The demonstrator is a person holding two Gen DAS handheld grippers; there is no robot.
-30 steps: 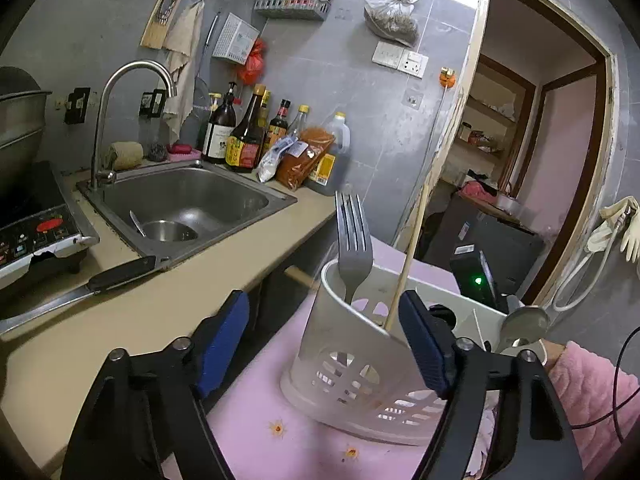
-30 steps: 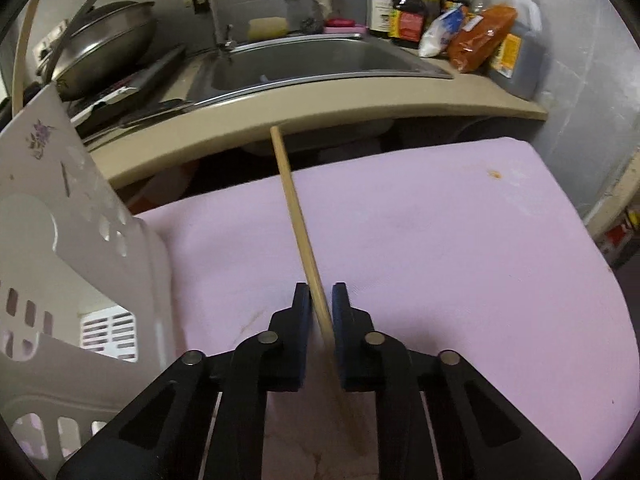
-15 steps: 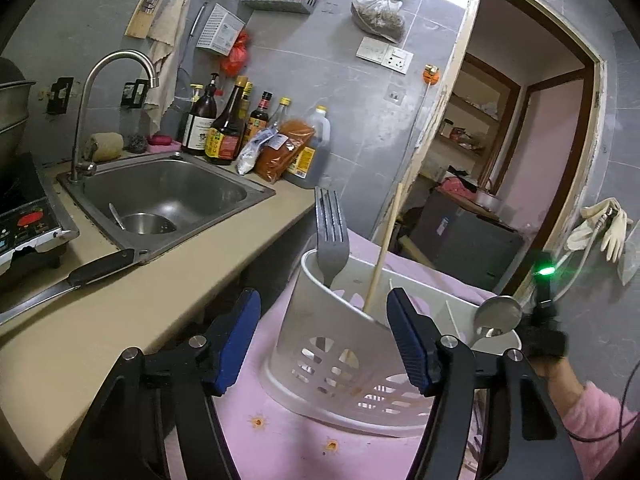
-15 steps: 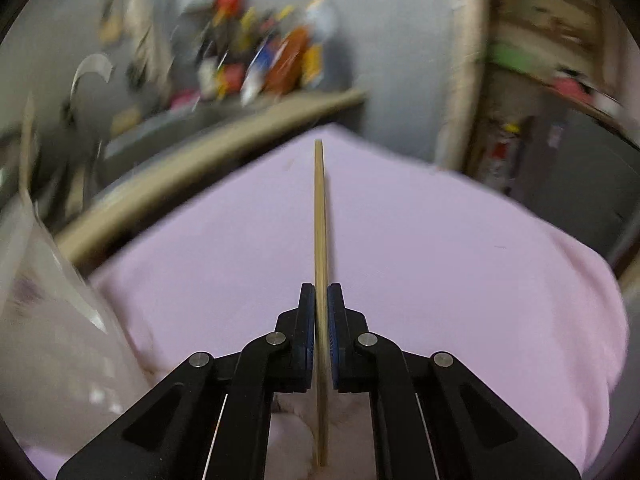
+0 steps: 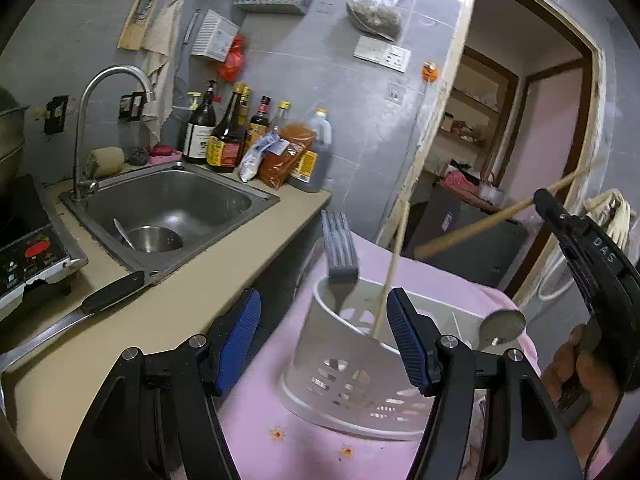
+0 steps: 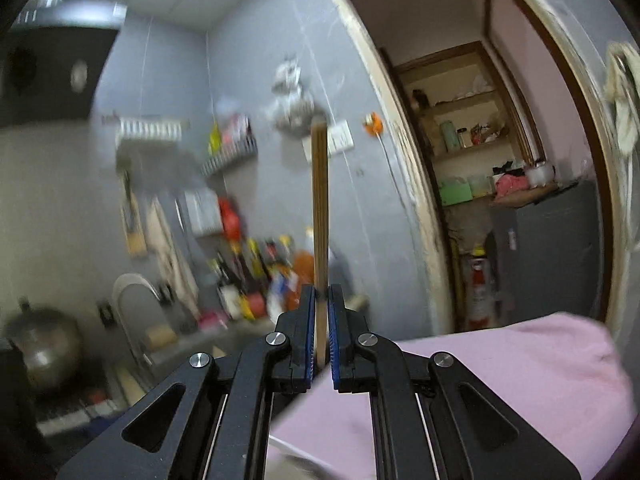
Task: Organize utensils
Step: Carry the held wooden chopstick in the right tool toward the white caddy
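A white slotted utensil basket [image 5: 352, 376] stands on a pink cloth [image 5: 304, 448]. In it stand a fork [image 5: 340, 252], a wooden chopstick [image 5: 394, 264] and a spoon [image 5: 502, 322]. My left gripper [image 5: 324, 344] is open, its fingers on either side of the basket's near left part. My right gripper [image 6: 319, 332] is shut on a second wooden chopstick [image 6: 320, 220] and holds it in the air, pointing up. In the left wrist view the right gripper [image 5: 538, 198] is raised at the right of the basket with that chopstick [image 5: 480, 226] sticking out.
A beige counter [image 5: 168, 312] holds a steel sink [image 5: 168, 208] with a bowl, a knife [image 5: 76, 312], a stove [image 5: 28, 256] and bottles [image 5: 228, 136]. A doorway [image 5: 520, 120] opens at the right. The pink cloth's edge [image 6: 520, 360] shows below the right gripper.
My right gripper has lifted the chopstick off the pink cloth and swung it upward, now raised beside the basket. My left gripper has shifted a little around the basket.
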